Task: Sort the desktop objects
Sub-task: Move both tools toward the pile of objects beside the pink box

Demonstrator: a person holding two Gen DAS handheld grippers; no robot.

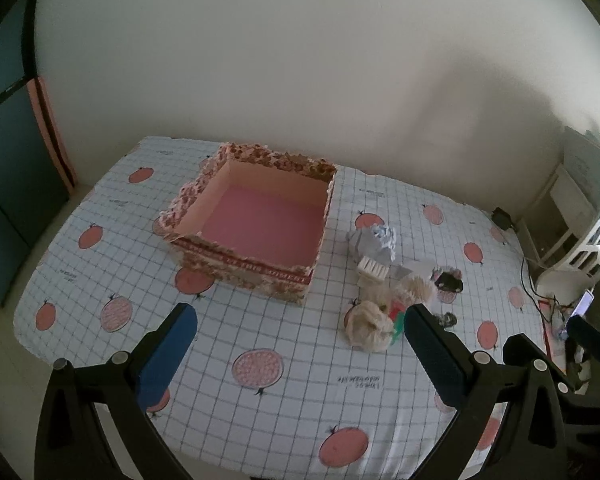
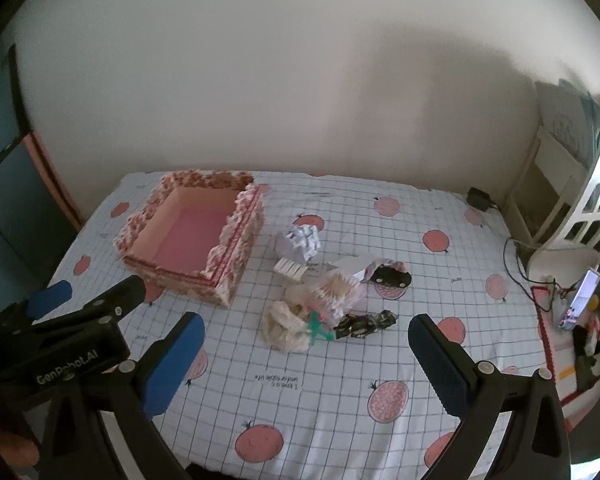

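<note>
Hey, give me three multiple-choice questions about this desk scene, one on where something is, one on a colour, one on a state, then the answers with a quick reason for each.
1. Where does the pile of small objects lie relative to the open box?
A. Inside it
B. To its right on the tablecloth
C. To its left on the tablecloth

2. What colour is the inside floor of the box?
A. Pink
B. Green
C. Black

3. How do the left gripper and right gripper stand?
A. Both shut on objects
B. One open, one holding paper
C. Both open, holding nothing

Answers:
1. B: both views show the crumpled paper and the other bits right of the box, outside its walls.
2. A: the bare floor is plainly pink.
3. C: each pair of fingers is spread wide with only the tablecloth between them.
</note>
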